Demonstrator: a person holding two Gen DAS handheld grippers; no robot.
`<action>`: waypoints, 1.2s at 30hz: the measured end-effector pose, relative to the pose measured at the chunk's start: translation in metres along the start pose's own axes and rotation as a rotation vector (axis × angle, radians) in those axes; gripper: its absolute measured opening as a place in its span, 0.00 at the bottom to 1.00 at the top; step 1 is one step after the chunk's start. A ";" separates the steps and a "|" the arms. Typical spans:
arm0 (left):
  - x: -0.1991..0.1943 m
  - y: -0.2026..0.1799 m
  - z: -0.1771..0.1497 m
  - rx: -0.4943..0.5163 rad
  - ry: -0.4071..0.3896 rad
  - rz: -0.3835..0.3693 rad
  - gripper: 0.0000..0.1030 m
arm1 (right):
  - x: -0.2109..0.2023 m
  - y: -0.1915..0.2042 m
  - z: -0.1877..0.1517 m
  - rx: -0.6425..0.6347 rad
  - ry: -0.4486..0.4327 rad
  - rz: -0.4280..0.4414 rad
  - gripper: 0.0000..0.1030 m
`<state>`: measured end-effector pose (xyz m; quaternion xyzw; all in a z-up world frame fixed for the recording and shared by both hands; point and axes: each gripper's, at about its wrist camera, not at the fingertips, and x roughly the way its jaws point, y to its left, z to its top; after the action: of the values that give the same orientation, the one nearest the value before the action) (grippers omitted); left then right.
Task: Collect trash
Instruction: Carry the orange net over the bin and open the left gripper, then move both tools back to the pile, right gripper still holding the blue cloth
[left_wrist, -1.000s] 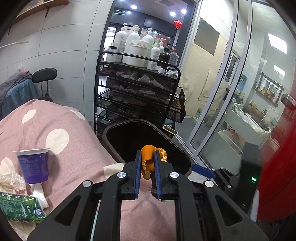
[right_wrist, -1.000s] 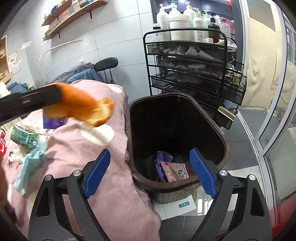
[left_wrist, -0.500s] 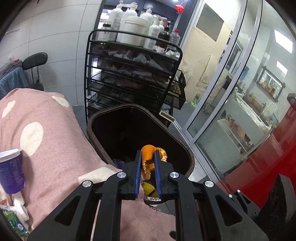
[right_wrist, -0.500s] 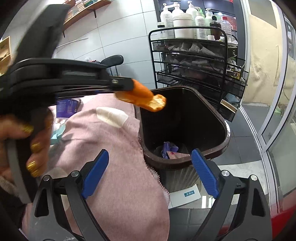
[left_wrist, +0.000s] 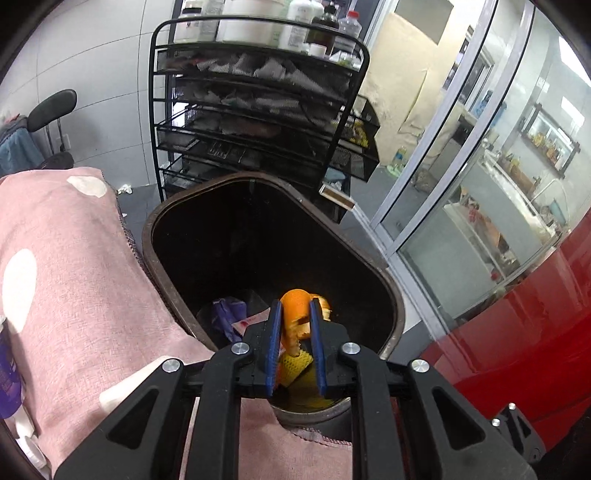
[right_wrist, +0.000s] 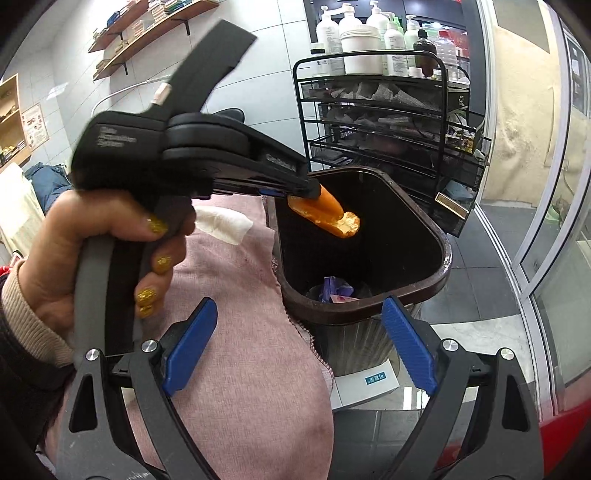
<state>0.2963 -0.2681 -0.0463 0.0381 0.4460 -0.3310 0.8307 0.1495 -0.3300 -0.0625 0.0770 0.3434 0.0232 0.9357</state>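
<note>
Left gripper (left_wrist: 295, 325) clamping orange peel (left_wrist: 294, 308) over the open trash bin (left_wrist: 388, 291); right gripper (right_wrist: 299, 341) hanging spread apart, holding nothing; bin's contents lying partly hidden, hard to identify.

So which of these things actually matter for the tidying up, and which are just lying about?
Part of the job:
- orange peel, pinched in the left hand-held gripper
- brown bin it hangs over
- purple scrap already inside the bin
- right hand-held gripper, open and empty

Just there:
- black wire rack of bottles
- pink spotted cloth
- wall shelves
</note>
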 end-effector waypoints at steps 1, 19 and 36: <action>0.001 0.000 0.000 -0.001 0.004 0.007 0.30 | 0.000 0.000 0.000 0.000 0.000 0.000 0.87; -0.079 -0.006 -0.031 -0.014 -0.192 -0.004 0.91 | 0.004 0.005 0.001 -0.012 0.008 0.015 0.87; -0.167 0.042 -0.119 -0.122 -0.363 0.113 0.92 | 0.002 0.052 0.006 -0.075 0.013 0.123 0.87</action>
<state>0.1712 -0.1068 0.0004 -0.0475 0.3052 -0.2576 0.9156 0.1553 -0.2792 -0.0502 0.0625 0.3433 0.0939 0.9324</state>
